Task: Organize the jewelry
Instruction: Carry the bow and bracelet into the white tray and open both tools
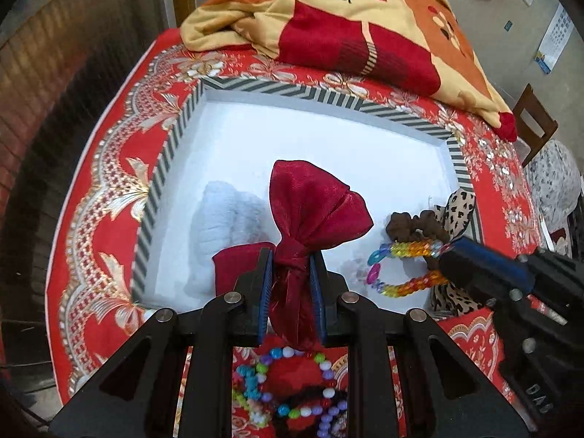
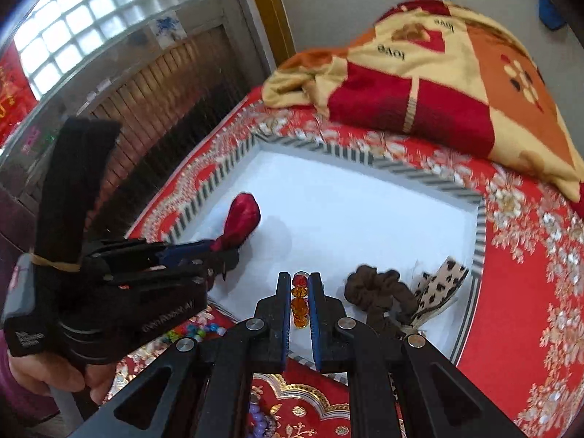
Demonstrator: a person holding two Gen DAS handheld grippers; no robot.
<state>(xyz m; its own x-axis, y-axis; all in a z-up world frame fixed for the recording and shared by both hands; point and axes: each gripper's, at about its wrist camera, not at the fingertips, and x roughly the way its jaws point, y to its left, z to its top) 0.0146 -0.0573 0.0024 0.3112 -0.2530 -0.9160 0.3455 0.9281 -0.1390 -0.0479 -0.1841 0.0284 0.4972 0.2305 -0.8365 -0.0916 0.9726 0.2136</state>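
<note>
A white tray with a striped rim (image 1: 171, 138) (image 2: 365, 158) lies on the red patterned cloth. My left gripper (image 1: 291, 259) is shut on a dark red satin bow (image 1: 314, 204) and holds it over the tray's near edge; the bow also shows in the right wrist view (image 2: 242, 219). My right gripper (image 2: 300, 281) is shut on a rainbow bead bracelet (image 1: 401, 268), whose orange beads (image 2: 299, 306) sit between the jaws, above the tray's near right. A brown scrunchie (image 1: 416, 226) (image 2: 376, 288) and a leopard-print bow (image 1: 458, 208) (image 2: 438, 284) lie in the tray's right corner.
A white fluffy item (image 1: 226, 219) lies in the tray behind a red piece (image 1: 237, 259). Colourful bead bracelets and a red pompom (image 1: 292, 383) lie on the cloth below my left gripper. A folded red and yellow blanket (image 1: 365, 22) lies behind the tray. A wooden chair (image 1: 536, 124) stands at the right.
</note>
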